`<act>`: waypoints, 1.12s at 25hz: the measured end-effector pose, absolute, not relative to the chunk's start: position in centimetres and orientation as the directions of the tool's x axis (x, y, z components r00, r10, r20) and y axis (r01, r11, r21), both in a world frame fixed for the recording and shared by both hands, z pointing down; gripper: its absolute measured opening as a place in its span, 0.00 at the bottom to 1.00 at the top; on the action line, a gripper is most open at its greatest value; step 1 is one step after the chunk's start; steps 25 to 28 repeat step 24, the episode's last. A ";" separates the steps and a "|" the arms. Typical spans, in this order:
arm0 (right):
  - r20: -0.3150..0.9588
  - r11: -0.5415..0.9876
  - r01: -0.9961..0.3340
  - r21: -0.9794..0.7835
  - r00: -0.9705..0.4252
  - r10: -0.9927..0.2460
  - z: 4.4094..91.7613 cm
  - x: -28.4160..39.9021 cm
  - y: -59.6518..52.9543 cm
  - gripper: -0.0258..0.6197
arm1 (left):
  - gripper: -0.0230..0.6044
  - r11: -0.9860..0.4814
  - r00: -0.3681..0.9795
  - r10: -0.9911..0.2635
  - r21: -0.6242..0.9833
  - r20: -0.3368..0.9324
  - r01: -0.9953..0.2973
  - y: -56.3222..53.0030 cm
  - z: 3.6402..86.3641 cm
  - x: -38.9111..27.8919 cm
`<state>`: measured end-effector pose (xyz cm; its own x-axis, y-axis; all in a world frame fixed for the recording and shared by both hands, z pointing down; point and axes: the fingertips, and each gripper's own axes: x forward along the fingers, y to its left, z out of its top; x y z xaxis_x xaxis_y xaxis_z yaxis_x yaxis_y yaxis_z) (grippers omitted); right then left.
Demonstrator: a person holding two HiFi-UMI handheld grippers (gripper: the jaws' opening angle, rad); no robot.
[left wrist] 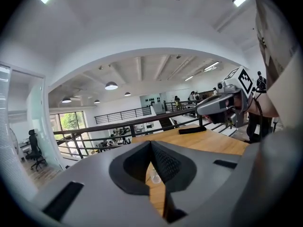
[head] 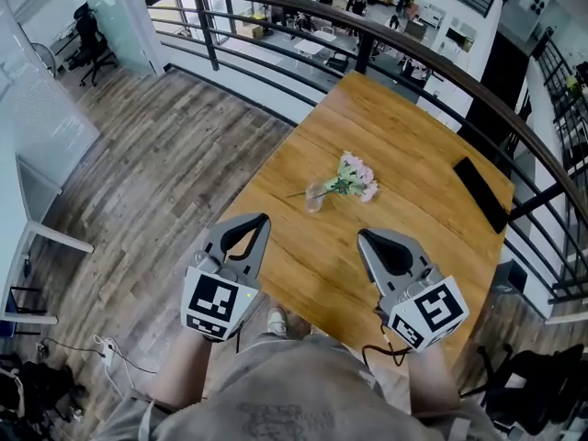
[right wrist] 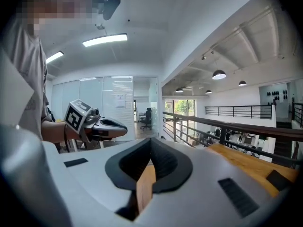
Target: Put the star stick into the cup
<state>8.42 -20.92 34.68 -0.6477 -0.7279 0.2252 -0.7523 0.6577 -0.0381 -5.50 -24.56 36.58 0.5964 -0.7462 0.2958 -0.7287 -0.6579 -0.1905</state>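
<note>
A small clear glass cup (head: 315, 197) stands near the middle of the wooden table (head: 423, 219). A bunch of pale pink and green pieces (head: 355, 178), with a thin stem, lies right beside the cup and touches it; I cannot tell whether it is the star stick. My left gripper (head: 265, 217) hovers at the table's near left edge, shut and holding nothing. My right gripper (head: 361, 234) is over the near part of the table, also shut and holding nothing. In the left gripper view the cup (left wrist: 155, 175) shows just below the closed jaws (left wrist: 150, 142). The right gripper view shows only bare wood below its closed jaws (right wrist: 150, 140).
A flat black object (head: 480, 194) lies at the table's far right. A dark metal railing (head: 432, 62) curves behind the table, with an open lower floor beyond it. Wood flooring lies left of the table. The person's torso is at the near edge.
</note>
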 end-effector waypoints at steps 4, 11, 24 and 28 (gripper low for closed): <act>0.240 0.670 -0.740 -0.065 -0.663 -0.709 35.7 8.2 -19.4 0.09 | 0.06 -0.659 0.598 -0.741 -0.161 0.305 -0.735 -23.4 37.5 -5.1; 0.248 0.664 -0.743 -0.081 -0.661 -0.709 36.4 8.4 -19.4 0.09 | 0.06 -0.659 0.593 -0.738 -0.160 0.322 -0.735 -22.7 38.1 -5.2; 0.264 0.664 -0.744 -0.069 -0.656 -0.707 36.4 8.3 -20.0 0.09 | 0.06 -0.654 0.588 -0.745 -0.167 0.316 -0.738 -23.1 37.7 -5.8; 0.264 0.664 -0.744 -0.069 -0.656 -0.707 36.4 8.3 -20.0 0.09 | 0.06 -0.654 0.588 -0.745 -0.167 0.316 -0.738 -23.1 37.7 -5.8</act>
